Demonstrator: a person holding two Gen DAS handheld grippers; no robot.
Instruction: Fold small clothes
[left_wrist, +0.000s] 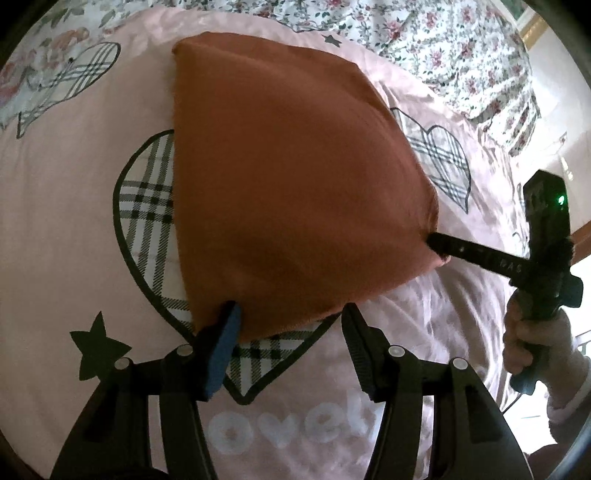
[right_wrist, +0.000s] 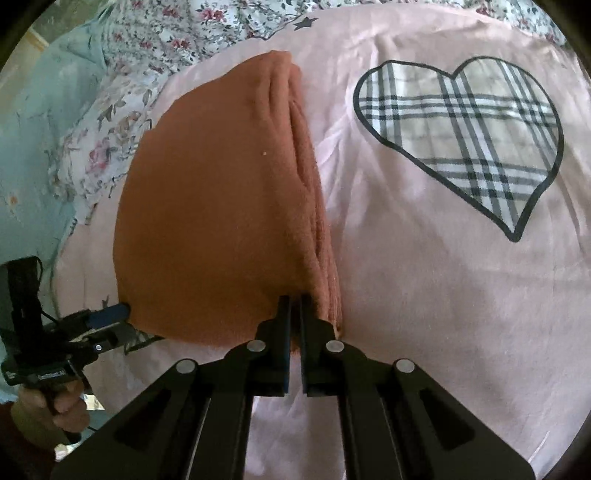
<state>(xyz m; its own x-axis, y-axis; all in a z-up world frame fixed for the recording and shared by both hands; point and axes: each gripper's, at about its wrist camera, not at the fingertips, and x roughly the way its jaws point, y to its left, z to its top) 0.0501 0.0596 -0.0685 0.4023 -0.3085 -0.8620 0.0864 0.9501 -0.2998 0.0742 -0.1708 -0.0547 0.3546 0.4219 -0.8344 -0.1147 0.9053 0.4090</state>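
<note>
— Where was the cloth (left_wrist: 288, 177)?
— Folded on the pink sheet (left_wrist: 74, 229), over a plaid heart (left_wrist: 147, 206).
— The grippers?
— The right gripper (right_wrist: 294, 301) had pinched the cloth's near corner; the left gripper (left_wrist: 291, 314) stood apart at its near edge.

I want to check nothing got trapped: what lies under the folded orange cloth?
The orange cloth rests on the pink bedspread, covering part of a plaid heart. Anything else beneath it is hidden.
</note>
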